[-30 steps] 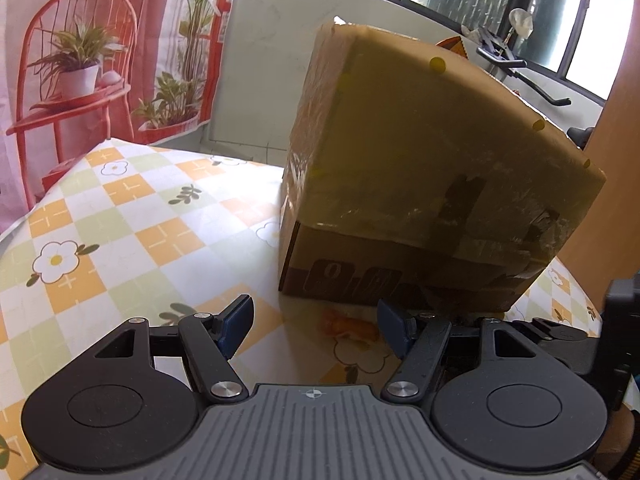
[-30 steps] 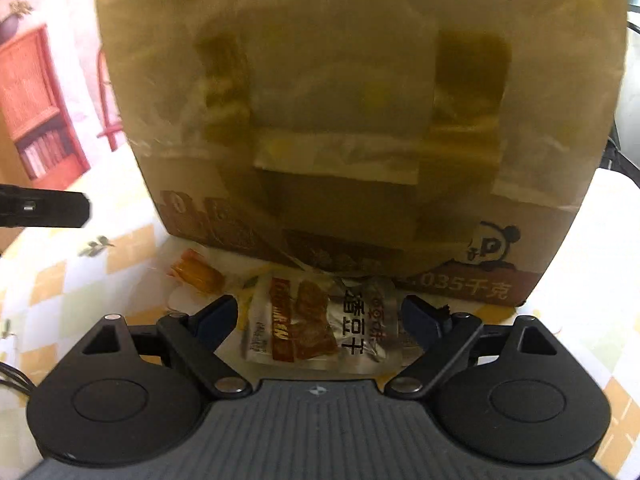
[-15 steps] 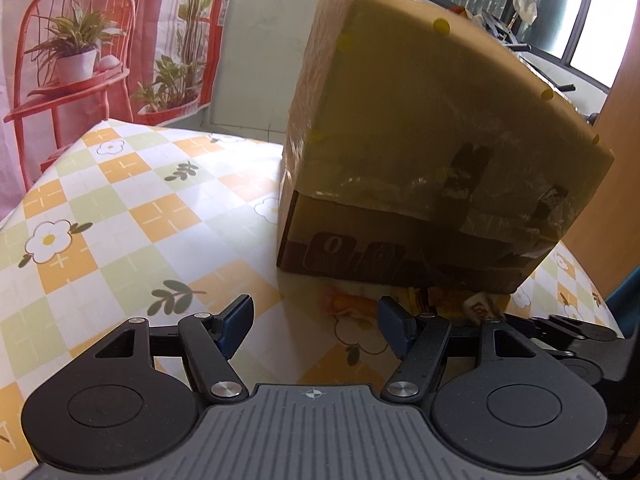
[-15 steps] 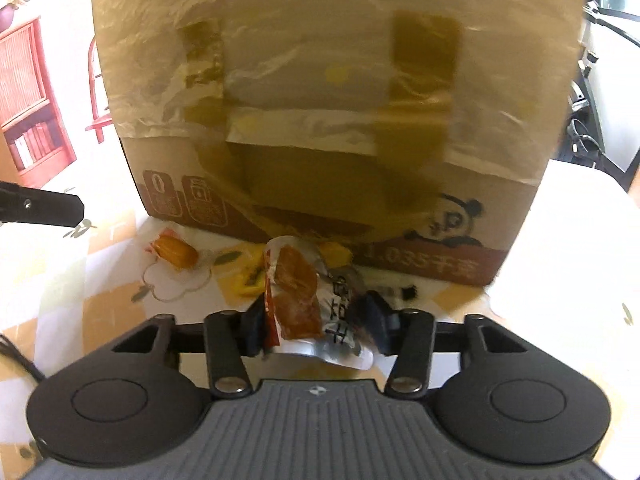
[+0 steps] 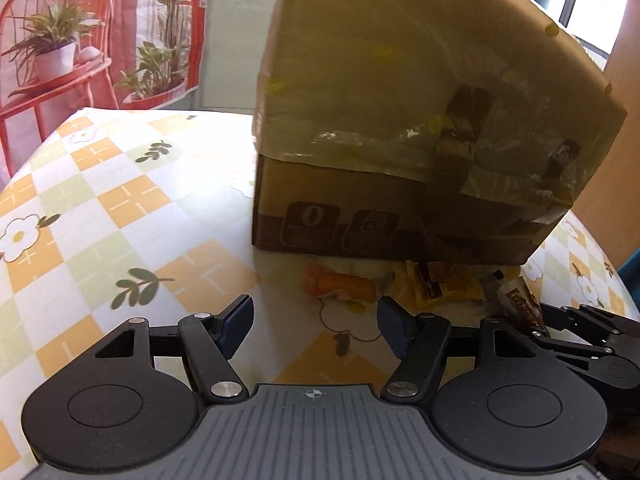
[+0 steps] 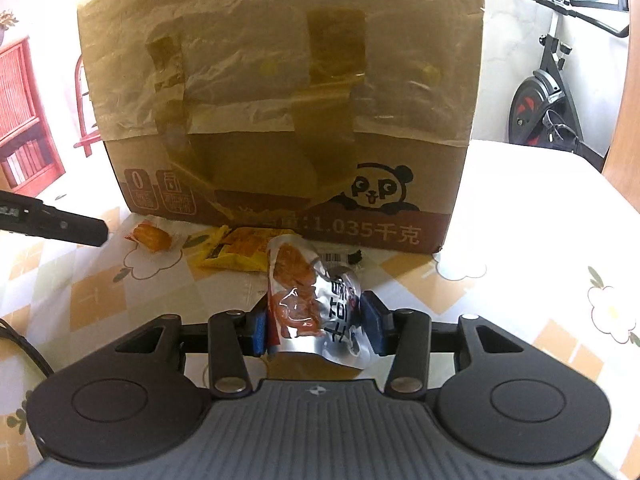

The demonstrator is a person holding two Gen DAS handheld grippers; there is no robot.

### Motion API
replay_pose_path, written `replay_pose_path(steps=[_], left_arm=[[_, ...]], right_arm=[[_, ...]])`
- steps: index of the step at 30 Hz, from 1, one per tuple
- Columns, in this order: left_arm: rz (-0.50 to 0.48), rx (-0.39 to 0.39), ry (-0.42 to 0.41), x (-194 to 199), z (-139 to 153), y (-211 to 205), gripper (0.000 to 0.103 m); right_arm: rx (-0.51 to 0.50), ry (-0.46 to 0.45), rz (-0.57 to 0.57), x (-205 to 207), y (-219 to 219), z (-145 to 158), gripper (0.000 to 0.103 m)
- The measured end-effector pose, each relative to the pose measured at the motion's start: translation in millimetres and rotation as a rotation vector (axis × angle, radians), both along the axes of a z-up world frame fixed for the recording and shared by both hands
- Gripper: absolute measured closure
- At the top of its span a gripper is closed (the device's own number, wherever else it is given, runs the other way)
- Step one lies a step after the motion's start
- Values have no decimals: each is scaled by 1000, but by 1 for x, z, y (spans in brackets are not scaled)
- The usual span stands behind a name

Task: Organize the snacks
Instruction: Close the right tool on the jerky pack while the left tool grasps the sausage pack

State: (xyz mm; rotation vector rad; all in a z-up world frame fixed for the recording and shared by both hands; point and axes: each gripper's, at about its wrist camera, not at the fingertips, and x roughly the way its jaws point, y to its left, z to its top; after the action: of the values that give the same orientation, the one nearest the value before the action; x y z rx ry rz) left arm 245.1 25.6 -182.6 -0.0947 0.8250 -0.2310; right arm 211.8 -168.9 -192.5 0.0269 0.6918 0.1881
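Right hand-held gripper (image 6: 316,326) — silver packet (image 6: 320,300) half-hidden

Brown box (image 6: 280,92); orange-green checked floral tablecloth (image 5: 100,208); silver-orange packet (image 6: 316,300).

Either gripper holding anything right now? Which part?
Right gripper pinches the silver snack packet across its lower half, by the side edges. Left gripper is open, empty.
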Motion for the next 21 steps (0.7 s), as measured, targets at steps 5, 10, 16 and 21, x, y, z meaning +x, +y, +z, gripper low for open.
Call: replay_pose_path(steps=[5,10,16,21], left_arm=[[-21,29,-4,9,-4,-14,33],[-16,50,-13,18,-8,-23,33],[-3,52,-18,24,-14,-26,35],[-4,102,-33,23,-19,-30,39]], right_arm=[[16,-6,2,-1,-2,0,55],[12,-9,2,-3,-3,0,55],[16,-9,2,-3,-4,0,55],[21,-9,2,-3,-4,0,55]])
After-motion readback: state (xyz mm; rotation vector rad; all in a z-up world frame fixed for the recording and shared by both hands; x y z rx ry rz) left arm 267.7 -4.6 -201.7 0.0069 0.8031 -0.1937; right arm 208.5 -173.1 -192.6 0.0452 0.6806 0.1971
